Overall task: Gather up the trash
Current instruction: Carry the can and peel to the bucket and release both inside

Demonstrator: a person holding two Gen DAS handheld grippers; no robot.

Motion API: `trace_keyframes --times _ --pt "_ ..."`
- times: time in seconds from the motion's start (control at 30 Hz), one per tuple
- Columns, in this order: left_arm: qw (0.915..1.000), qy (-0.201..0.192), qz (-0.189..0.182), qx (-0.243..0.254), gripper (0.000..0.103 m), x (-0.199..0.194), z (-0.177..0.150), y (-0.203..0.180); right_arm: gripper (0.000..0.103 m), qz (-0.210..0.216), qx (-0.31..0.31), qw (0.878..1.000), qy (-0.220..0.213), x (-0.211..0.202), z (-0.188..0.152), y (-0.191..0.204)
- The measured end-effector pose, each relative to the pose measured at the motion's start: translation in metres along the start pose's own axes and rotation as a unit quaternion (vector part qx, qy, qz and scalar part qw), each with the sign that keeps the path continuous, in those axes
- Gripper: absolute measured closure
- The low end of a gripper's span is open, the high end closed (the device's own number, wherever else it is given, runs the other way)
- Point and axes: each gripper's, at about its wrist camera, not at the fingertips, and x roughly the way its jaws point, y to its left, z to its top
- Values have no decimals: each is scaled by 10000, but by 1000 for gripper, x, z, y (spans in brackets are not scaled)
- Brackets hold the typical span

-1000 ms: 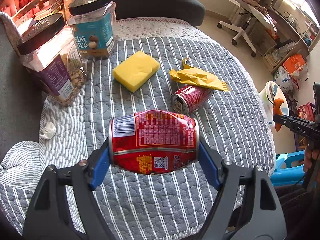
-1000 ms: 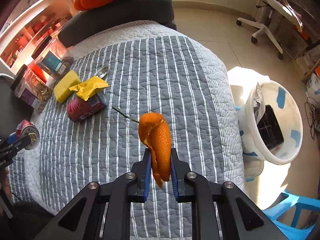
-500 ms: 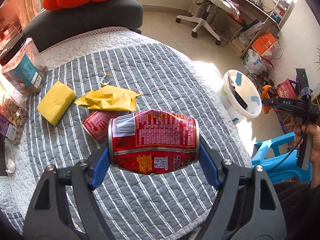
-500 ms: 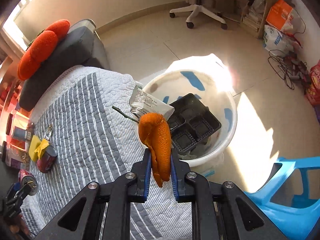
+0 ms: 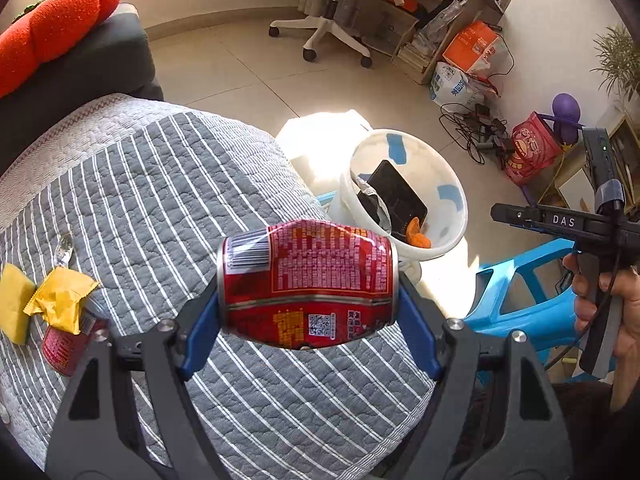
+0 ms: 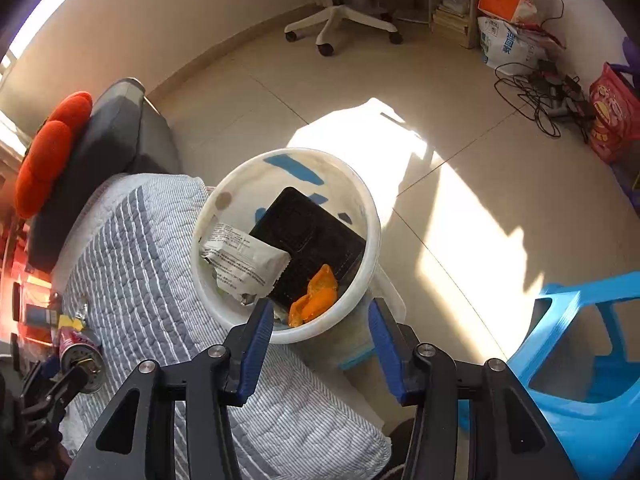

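Sunlit tile floor carries the white bin (image 5: 452, 216) just off the quilt's (image 5: 160, 184) right edge. Your left gripper (image 5: 308, 284) clamps 1 red can (image 5: 308, 280) crosswise (bin up-right of it); your right gripper (image 6: 320, 336), jaws just opened and empty, hangs over the bin, orange peel (image 6: 314, 300) inside.

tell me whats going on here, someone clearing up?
Yes, a person with a gripper in each hand is clearing trash off a striped quilt into a white bucket. The right gripper has just opened over the bucket, and the orange peel lies inside. The left gripper holds a dented red can by its ends. Another can and a yellow wrapper remain.
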Motion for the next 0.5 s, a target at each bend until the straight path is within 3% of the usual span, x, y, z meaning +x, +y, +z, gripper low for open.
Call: trace_keyframes --times 0.2,0.5 --pt "9995 44 -247 179 23 38 30 -42 46 -358 65 9991 -195 -20 -4 -38" --pt "9988 -10 -448 221 23 71 52 -73 45 -450 310 9984 -169 -24 -5 -75"
